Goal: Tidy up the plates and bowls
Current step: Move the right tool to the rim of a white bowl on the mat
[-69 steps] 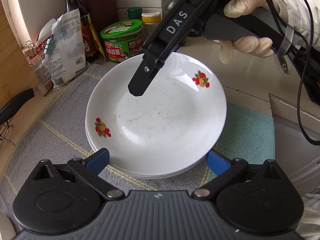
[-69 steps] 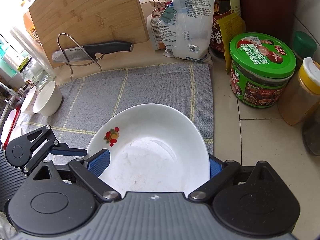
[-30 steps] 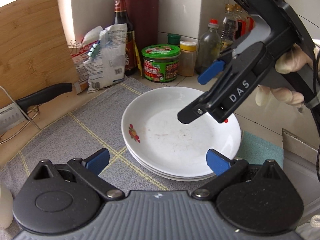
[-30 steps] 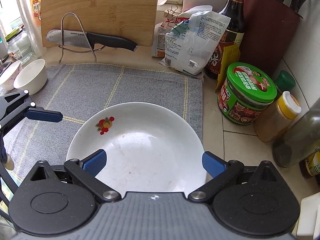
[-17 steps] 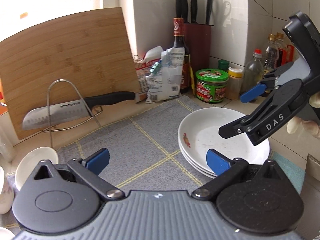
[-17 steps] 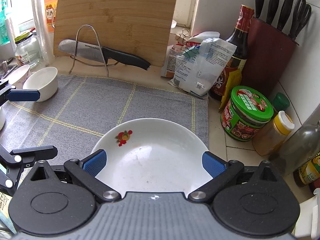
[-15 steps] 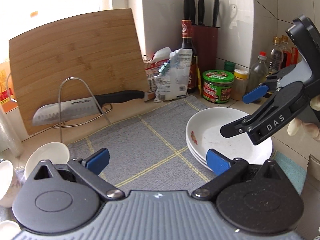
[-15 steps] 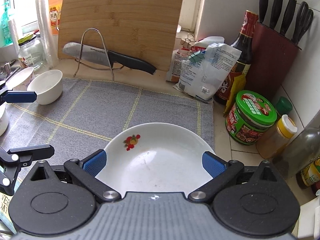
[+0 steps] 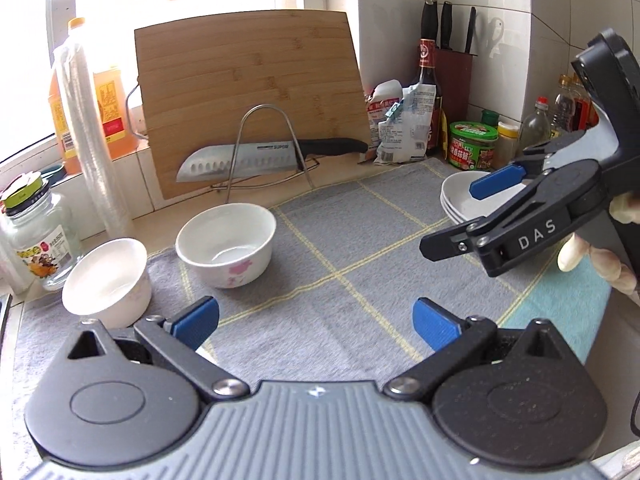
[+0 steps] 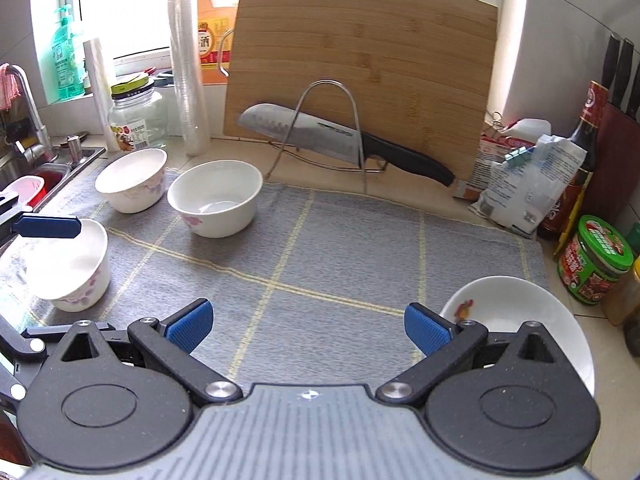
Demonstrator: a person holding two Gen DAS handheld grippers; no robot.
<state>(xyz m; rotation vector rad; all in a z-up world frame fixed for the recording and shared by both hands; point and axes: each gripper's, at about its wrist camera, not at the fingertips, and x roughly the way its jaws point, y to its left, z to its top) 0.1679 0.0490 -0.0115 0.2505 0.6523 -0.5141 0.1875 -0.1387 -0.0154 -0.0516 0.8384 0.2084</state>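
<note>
Left tool (image 9: 316, 319) wide open, nothing between its blue pads, hanging over the grey cloth mat with yellow lines (image 9: 360, 240). Right tool (image 10: 307, 326) wide open too, gripping nothing, up in the air off to the right. Stack of white round plates with little red flower pictures (image 9: 456, 196) sitting at the right edge of the mat, near the green-lidded jar (image 9: 472, 146). Three white round bowls with pink flowers standing apart on the left side of the mat: one further in (image 10: 216, 204), one behind it towards the sink (image 10: 132, 184), one closest to the left tool (image 10: 68, 268). Most likely job now: gather the bowls into one pile. To do it well, come down over one bowl's rim, put one pad inside the wall and one outside, squeeze softly, lift straight up, then lower it gently into the next bowl. Go slow, as the smooth bowls look slippy and could chip. Keep clear of the big steel knife (image 9: 248, 160) on its wire stand in front of the tall wooden cutting board (image 9: 248, 80). Soft mat on a pale tabletop (image 9: 344, 173); bright window (image 10: 120, 0) behind; bottles, bags and a dark knife block (image 9: 456, 76) by the tiled wall at the right; metal sink (image 10: 24, 168) at the far left.
</note>
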